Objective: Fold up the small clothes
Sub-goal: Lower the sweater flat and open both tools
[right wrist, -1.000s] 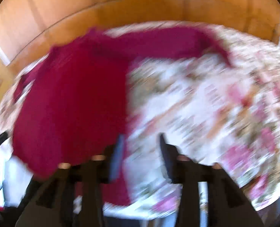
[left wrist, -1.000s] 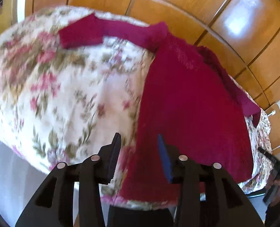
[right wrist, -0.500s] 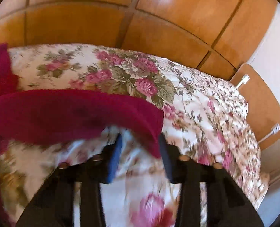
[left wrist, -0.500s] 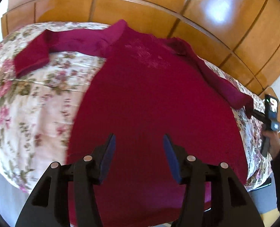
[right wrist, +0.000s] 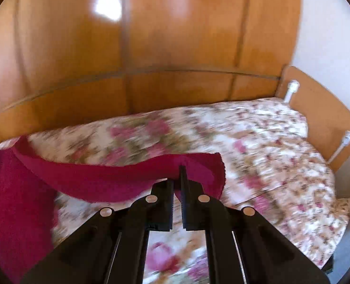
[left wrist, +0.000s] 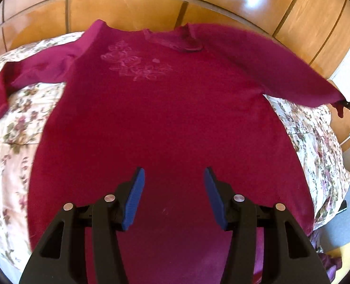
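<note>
- Sweater [left wrist: 165, 123]: a dark red, long-sleeved one lies front side up on the floral bedspread [left wrist: 14, 127], and its body covers most of the middle of the bed.
- A pale flower pattern [left wrist: 134, 66] is on the chest, a little below the neckline [left wrist: 175, 42], which is at the far side, close to the wooden panel wall [left wrist: 132, 9].
- The sleeve [left wrist: 30, 75] on the left side of the left wrist view lies on the bedspread and bends toward the near edge.
- The other sleeve [right wrist: 118, 177] is stretched out to the side and lifted off the bedspread; its cuff is between the fingers of the right gripper [right wrist: 177, 177].
- The right gripper is closed tightly on this cuff; the fabric hangs down in a curve from the grip back to the body of the sweater.
- In the left wrist view the same gripper is seen only as a small dark piece at the right edge, at the end of the stretched sleeve.
- The left gripper [left wrist: 173, 184] is above the lower part of the sweater's body; its blue pads [left wrist: 134, 198] stand apart and there is nothing between them.
- A wooden bed end board [right wrist: 326, 118] stands at the right side of the bed, in front of a white wall [right wrist: 328, 35].
</note>
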Demonstrator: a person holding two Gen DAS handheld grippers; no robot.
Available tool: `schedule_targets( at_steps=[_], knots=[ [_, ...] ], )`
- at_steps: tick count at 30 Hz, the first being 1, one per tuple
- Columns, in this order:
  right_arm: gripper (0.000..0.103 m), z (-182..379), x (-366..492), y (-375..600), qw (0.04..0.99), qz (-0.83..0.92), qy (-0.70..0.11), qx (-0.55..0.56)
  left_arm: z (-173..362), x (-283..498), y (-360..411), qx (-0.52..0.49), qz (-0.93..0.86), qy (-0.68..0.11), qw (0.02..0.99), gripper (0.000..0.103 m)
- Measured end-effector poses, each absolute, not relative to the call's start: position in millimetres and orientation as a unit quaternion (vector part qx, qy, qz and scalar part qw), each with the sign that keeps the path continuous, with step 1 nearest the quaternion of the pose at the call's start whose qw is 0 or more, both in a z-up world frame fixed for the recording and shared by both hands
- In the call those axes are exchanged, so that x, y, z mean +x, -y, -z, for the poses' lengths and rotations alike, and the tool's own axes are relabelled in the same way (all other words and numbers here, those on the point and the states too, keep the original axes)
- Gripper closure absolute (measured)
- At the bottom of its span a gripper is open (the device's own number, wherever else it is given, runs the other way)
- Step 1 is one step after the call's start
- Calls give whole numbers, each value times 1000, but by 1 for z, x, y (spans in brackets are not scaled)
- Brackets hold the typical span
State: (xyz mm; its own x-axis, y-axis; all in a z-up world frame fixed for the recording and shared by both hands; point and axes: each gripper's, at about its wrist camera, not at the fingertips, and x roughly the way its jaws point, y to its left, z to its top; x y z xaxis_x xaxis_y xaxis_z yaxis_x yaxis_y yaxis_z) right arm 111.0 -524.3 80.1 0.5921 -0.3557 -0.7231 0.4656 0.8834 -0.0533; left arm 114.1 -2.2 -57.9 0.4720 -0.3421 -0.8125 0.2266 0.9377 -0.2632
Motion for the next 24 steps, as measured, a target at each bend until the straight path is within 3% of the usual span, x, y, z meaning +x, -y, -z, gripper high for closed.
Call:
schedule_targets(
  at_steps=[9, 10, 11, 13, 16, 23, 24],
  knots=[
    [98, -20, 198, 564, 838, 316, -441, 47, 63, 120, 1, -55, 153, -493, 855, 52],
    [89, -13, 204, 564, 833, 320, -449, 43, 63, 121, -1, -57, 151, -494, 854, 52],
    [60, -7, 208, 562, 825, 331, -457, 34, 63, 121, -4, -60, 147, -495, 854, 52],
    [33, -4, 205, 560, 819, 354, -450, 21, 63, 121, -10, -69, 143, -494, 855, 52],
    [22, -11, 192, 543, 819, 374, -436, 8, 64, 122, -23, -84, 132, -495, 855, 52],
    [17, -24, 172, 425, 887, 180, -424, 49, 61, 123, -80, -153, 77, -481, 860, 51],
    [17, -21, 171, 399, 891, 145, -427, 46, 60, 123, -88, -161, 68, -479, 860, 42]
  ],
)
